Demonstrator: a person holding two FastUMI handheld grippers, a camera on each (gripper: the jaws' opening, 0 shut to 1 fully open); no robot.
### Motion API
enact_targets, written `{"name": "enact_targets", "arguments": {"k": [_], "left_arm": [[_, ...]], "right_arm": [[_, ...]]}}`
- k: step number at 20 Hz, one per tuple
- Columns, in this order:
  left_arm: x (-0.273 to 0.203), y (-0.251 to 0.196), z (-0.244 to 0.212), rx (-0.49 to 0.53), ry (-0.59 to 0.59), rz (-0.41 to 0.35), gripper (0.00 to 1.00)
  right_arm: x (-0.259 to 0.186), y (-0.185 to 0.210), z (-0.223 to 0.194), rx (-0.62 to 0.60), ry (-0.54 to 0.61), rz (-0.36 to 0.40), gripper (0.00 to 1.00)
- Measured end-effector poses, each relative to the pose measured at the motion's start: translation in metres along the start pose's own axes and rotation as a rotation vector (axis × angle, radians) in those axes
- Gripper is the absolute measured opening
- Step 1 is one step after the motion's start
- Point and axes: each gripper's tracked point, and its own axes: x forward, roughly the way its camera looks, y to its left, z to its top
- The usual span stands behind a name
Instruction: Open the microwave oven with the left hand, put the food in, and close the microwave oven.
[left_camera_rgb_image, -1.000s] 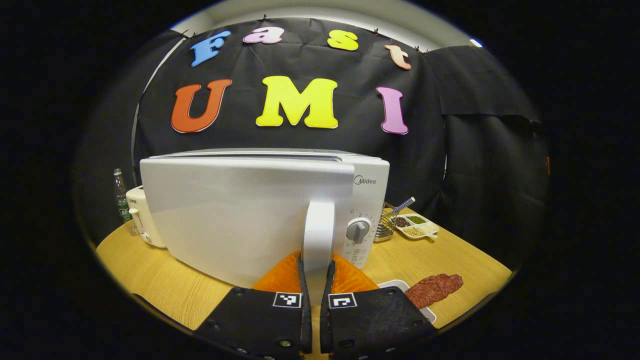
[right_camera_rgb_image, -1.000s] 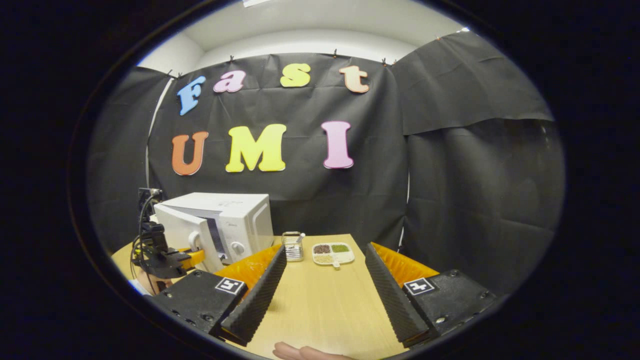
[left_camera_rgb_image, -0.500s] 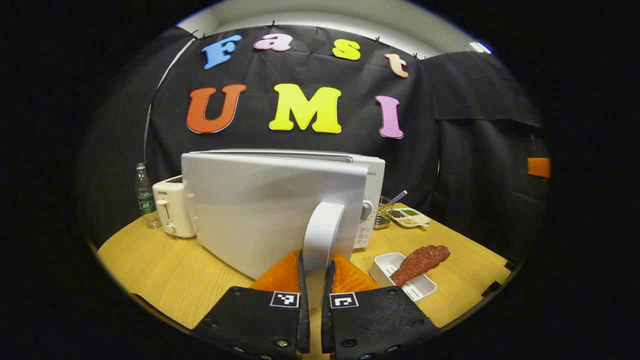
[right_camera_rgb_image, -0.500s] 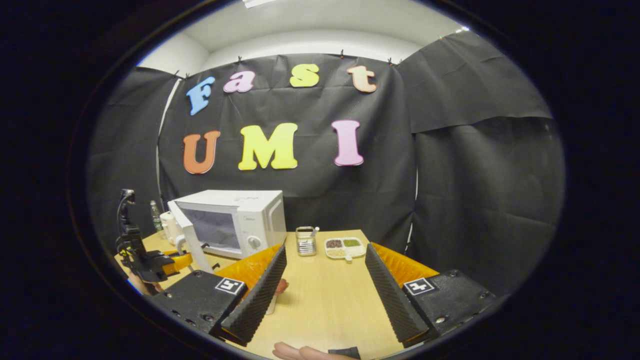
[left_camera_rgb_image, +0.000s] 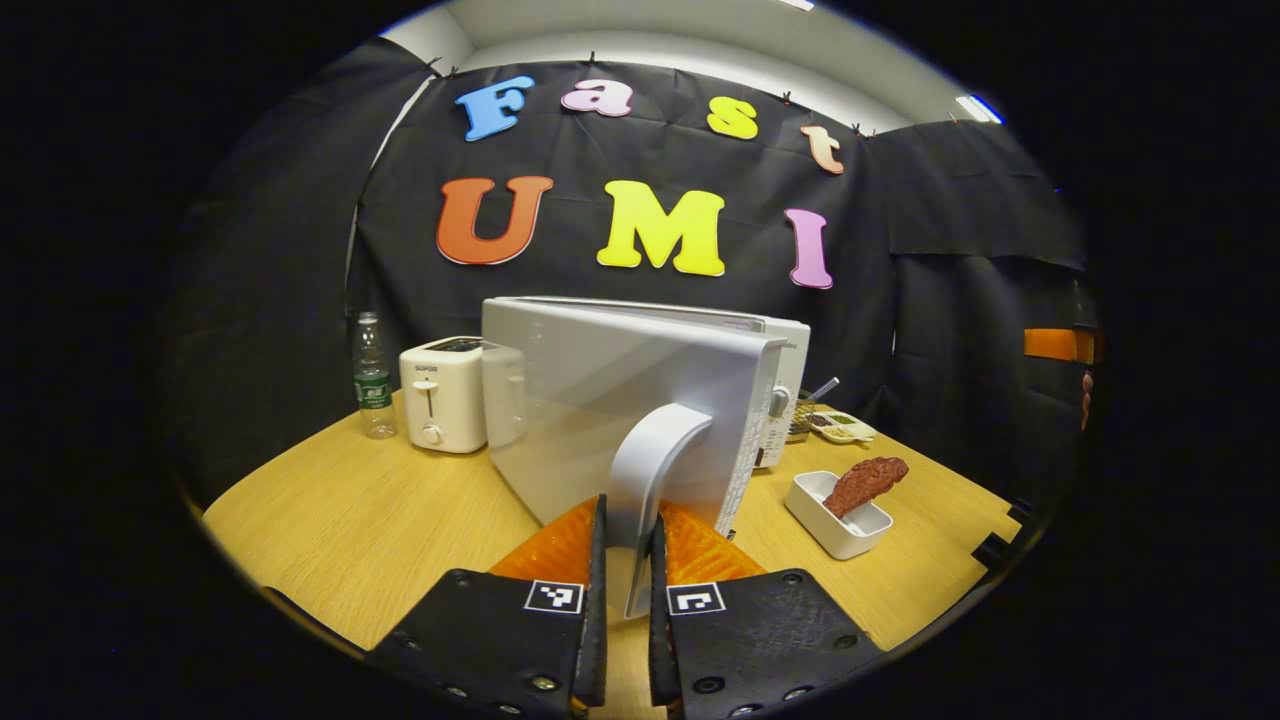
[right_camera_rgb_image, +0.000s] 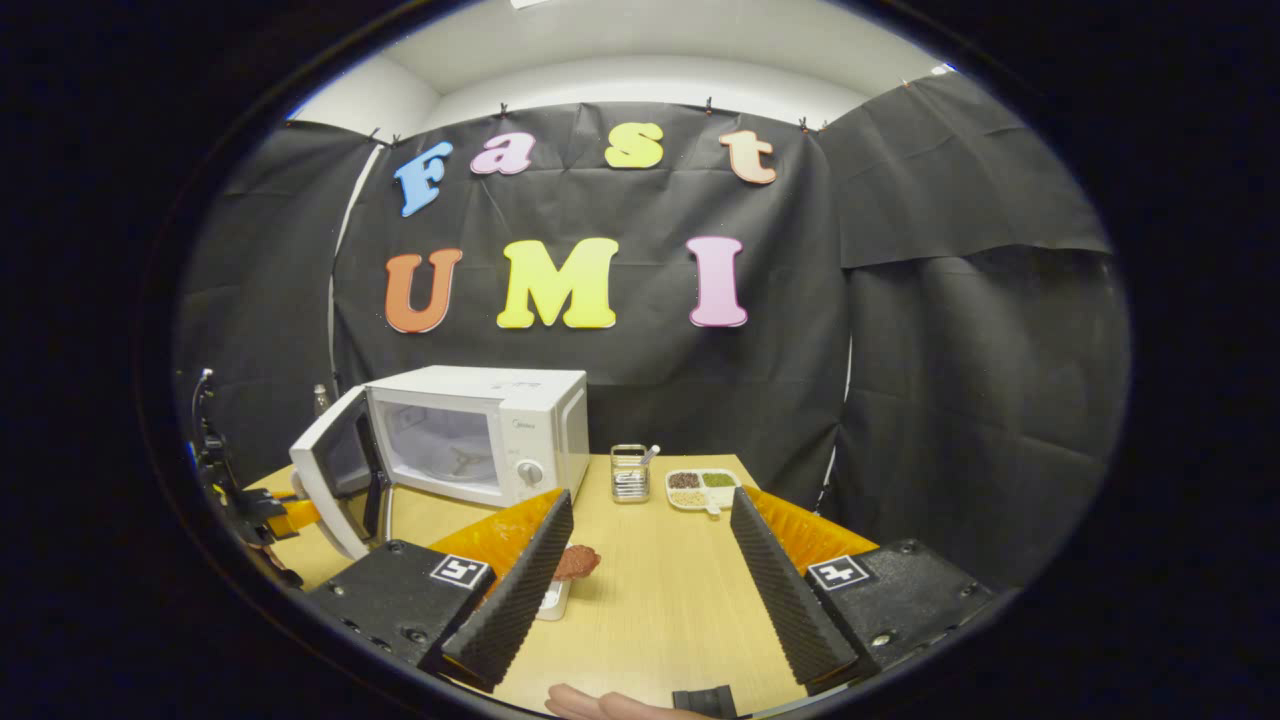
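Black cloth hangs behind a wooden bench, and the white microwave stands at the back of it. Everything else I place from that microwave.

Its door is swung out on the hinge side, and you can see the hollow inside from the right gripper view. The left gripper has its jaws squeezed narrow on the door handle. So the step in hand looks like opening the door, and it seems almost done.

The food, a dark red lump, lies in a small white tray on the bench in front of the microwave, on its knob side. The right gripper waits farther out in front, its jaws wide and holding nothing. The tray sits just beside one of its fingers.

Next, I think, the right gripper must go down to the food, pinch it gently, and carry it through the open door. The left should keep the door out of the way.
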Motion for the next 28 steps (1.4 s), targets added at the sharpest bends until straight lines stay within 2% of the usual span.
{"name": "enact_targets", "arguments": {"k": [1,3,4,5,6,7,8,9,10,11,12,13,16,17,18,19,21,22,26,28], "left_arm": [[-0.006,0.015,-0.003,-0.021,0.010,0.019,0.26],[-0.031,0.049,-0.008,-0.049,0.014,0.083,0.30],[-0.046,0.064,-0.008,-0.054,0.008,0.114,0.45],[-0.060,0.080,-0.008,-0.047,0.004,0.155,0.79],[-0.071,0.094,-0.006,-0.040,-0.003,0.198,0.83],[-0.081,0.104,-0.001,-0.039,-0.015,0.220,0.70],[-0.089,0.105,0.003,-0.038,-0.024,0.222,0.86],[-0.096,0.106,0.007,-0.033,-0.032,0.224,0.77],[-0.102,0.108,0.012,-0.022,-0.045,0.231,0.90],[-0.106,0.112,0.017,-0.014,-0.054,0.243,0.92],[-0.110,0.114,0.022,-0.012,-0.063,0.251,0.92],[-0.112,0.113,0.027,-0.013,-0.068,0.253,0.92],[-0.122,0.113,0.046,-0.012,-0.101,0.274,0.92],[-0.125,0.113,0.050,0.008,-0.110,0.280,0.92],[-0.127,0.113,0.057,0.021,-0.122,0.291,0.92],[-0.128,0.114,0.062,0.024,-0.129,0.302,0.92],[-0.127,0.105,0.072,0.007,-0.132,0.292,0.92],[-0.126,0.099,0.077,-0.004,-0.134,0.284,0.92],[-0.116,0.083,0.104,-0.010,-0.217,0.273,0.92],[-0.109,0.071,0.112,-0.008,-0.231,0.256,0.92]], "right_arm": [[-0.001,0.001,0.000,-0.003,0.000,0.001,1.00],[-0.002,0.004,0.000,-0.006,0.001,0.006,1.00],[-0.001,0.004,-0.001,-0.008,0.003,0.009,1.00],[0.001,0.006,-0.002,-0.011,0.008,0.014,1.00],[0.003,0.008,-0.004,-0.015,0.014,0.019,1.00],[0.008,0.010,-0.006,-0.020,0.023,0.024,1.00],[0.013,0.011,-0.008,-0.025,0.032,0.028,1.00],[0.020,0.012,-0.010,-0.029,0.045,0.032,1.00],[0.028,0.012,-0.014,-0.032,0.059,0.037,1.00],[0.036,0.012,-0.017,-0.030,0.076,0.042,0.96],[0.045,0.011,-0.022,-0.025,0.095,0.049,1.00],[0.054,0.012,-0.026,-0.018,0.117,0.058,0.96],[0.082,0.019,-0.041,-0.019,0.188,0.117,0.95],[0.091,0.020,-0.047,-0.030,0.220,0.139,1.00],[0.100,0.022,-0.054,-0.039,0.250,0.159,0.96],[0.108,0.024,-0.060,-0.048,0.286,0.182,0.96],[0.123,0.030,-0.078,-0.051,0.363,0.233,0.96],[0.127,0.037,-0.086,-0.046,0.401,0.267,1.00],[0.148,0.053,-0.122,0.048,0.567,0.383,0.98],[0.154,0.057,-0.135,0.127,0.639,0.433,0.92]]}}
